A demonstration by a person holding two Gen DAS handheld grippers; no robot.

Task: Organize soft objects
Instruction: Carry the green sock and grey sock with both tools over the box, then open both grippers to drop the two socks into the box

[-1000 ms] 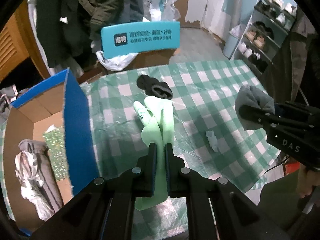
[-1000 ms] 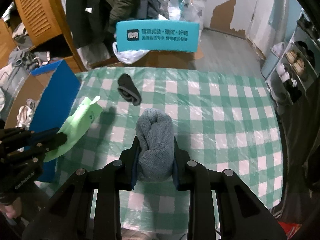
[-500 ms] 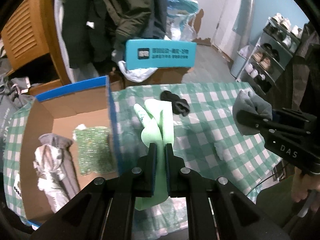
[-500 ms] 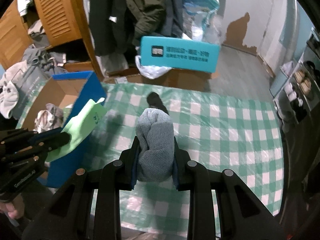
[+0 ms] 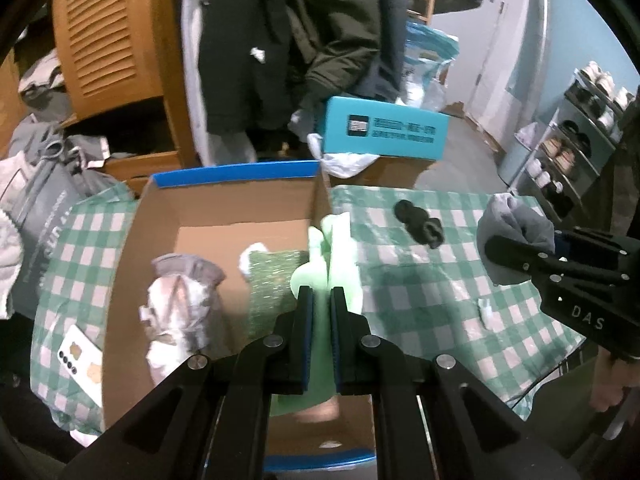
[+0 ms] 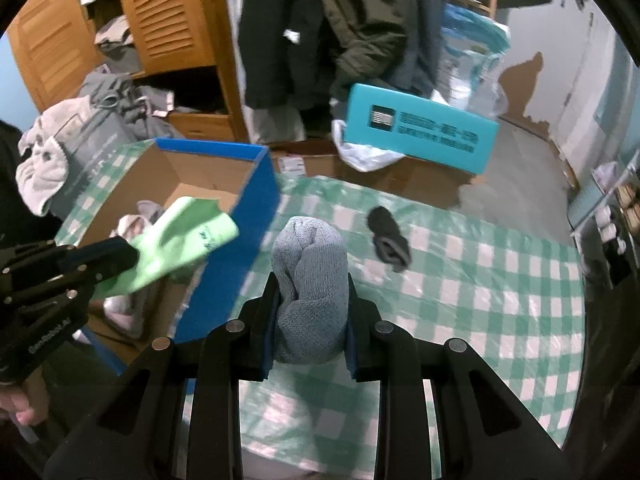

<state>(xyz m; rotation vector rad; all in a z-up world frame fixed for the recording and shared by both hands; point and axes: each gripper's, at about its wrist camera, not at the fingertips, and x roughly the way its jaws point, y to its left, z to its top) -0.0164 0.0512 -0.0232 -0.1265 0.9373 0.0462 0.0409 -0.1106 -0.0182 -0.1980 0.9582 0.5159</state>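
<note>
Both hands swung over w/ us to the box (image 5: 236, 200); left gripper (image 5: 318, 304) pinching green sock (image 5: 340, 248), right gripper (image 6: 310, 308) pinching grey roll (image 6: 308, 264), ready to drop in.

Light-green sock (image 5: 325, 264) over the open cardboard box (image 5: 224, 216), rolled grey-blue sock (image 6: 310, 276) aloft, dark sock (image 6: 390, 244) on the tablecloth.

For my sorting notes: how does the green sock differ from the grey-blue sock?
The green sock is flat and thin, pinched in the left claw; the grey-blue sock is a thick roll filling the right claw. The green sock hangs at the cardboard box; the grey-blue sock is above the table. Both are held off the table.
</note>
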